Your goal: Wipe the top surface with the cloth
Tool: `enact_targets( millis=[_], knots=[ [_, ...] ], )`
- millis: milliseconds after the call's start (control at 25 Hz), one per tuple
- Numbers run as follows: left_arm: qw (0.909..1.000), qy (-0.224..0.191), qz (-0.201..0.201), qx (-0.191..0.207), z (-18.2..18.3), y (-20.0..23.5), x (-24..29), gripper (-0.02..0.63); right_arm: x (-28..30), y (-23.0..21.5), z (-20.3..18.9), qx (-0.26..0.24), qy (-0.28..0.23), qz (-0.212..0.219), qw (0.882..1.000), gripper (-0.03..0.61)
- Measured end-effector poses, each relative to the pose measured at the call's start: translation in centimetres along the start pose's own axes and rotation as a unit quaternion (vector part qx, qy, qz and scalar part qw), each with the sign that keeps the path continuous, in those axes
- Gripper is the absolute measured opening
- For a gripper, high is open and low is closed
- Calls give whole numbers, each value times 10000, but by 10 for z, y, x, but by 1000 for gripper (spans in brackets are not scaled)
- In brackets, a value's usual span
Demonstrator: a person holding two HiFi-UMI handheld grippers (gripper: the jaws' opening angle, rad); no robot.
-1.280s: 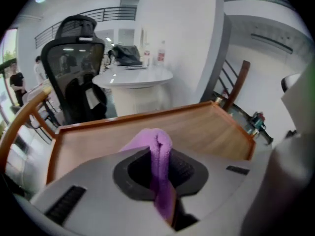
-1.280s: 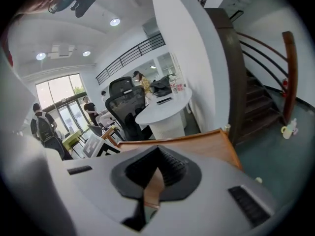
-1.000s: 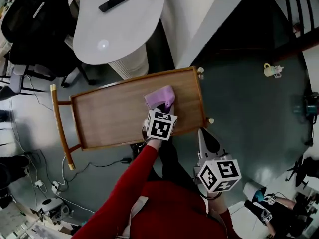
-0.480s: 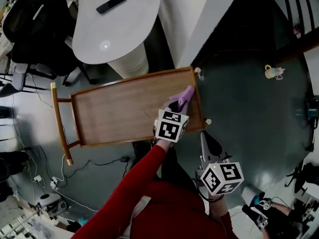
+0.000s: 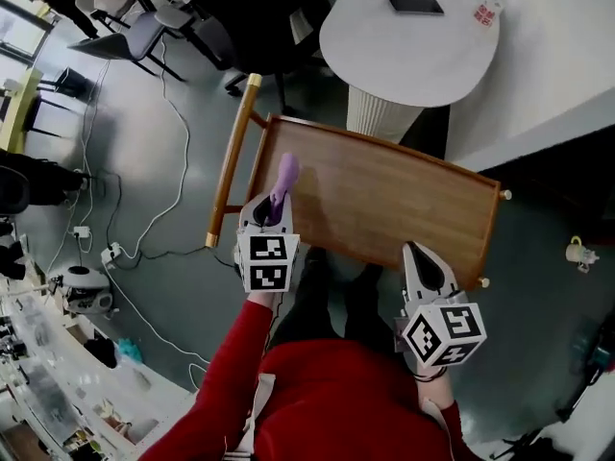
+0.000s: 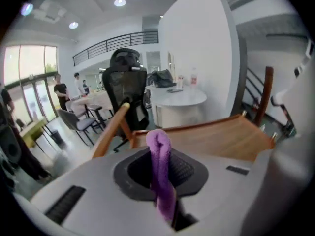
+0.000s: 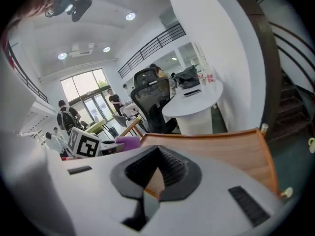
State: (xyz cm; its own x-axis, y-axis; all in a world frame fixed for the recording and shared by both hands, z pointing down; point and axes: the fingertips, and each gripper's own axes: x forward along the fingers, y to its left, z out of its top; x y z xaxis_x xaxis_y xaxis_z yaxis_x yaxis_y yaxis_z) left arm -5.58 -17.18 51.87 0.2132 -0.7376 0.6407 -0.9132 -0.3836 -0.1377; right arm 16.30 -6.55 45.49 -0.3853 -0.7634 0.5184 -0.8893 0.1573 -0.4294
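Between the 2 jaws of my left gripper (image 5: 272,211) a purple cloth (image 6: 160,166) is pinched tight, a folded strip that fills the narrow gap and pokes out past my fingertips. Just ahead of those jaws and a little below them lies the wooden top (image 5: 384,205) of a cart with a raised rim. The free end of the cloth reaches over its end nearest me, though I cannot tell whether the fabric touches the wood. Off to the left of my left jaws runs the cart's handle bar (image 5: 231,161), close beside the cloth's tip. My right gripper (image 5: 424,263) hangs well to the right of the left one, at the near rim of the same top, its 2 jaws drawn together at the tips with nothing between them; only wood and floor show through the slit behind the pads. Beyond the cart, further ahead of both pairs of jaws, stands a white table (image 5: 413,46) with a dark phone (image 5: 415,5) on it, and a black office chair (image 6: 127,82) sits ahead and left of my left jaws.
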Motion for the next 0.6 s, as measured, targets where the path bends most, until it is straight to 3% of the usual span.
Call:
enact_targets(
  millis=[80,160,440,600],
  knots=[
    [9980,329,458,288,-26,38,-9,48,14,20,0,-54,73,194,9998,3],
    [9961,552,604,319,-47,56,-14,48,22,34,-1,-112,143,309,9994,3],
    [9939,977,407,324,-78,47,-6,48,26,44,-7,-72,244,142,9996,3],
    [9929,1180,-105,112,-97,27,5,48,18,39,-16,148,199,-99,9996,3]
  ],
)
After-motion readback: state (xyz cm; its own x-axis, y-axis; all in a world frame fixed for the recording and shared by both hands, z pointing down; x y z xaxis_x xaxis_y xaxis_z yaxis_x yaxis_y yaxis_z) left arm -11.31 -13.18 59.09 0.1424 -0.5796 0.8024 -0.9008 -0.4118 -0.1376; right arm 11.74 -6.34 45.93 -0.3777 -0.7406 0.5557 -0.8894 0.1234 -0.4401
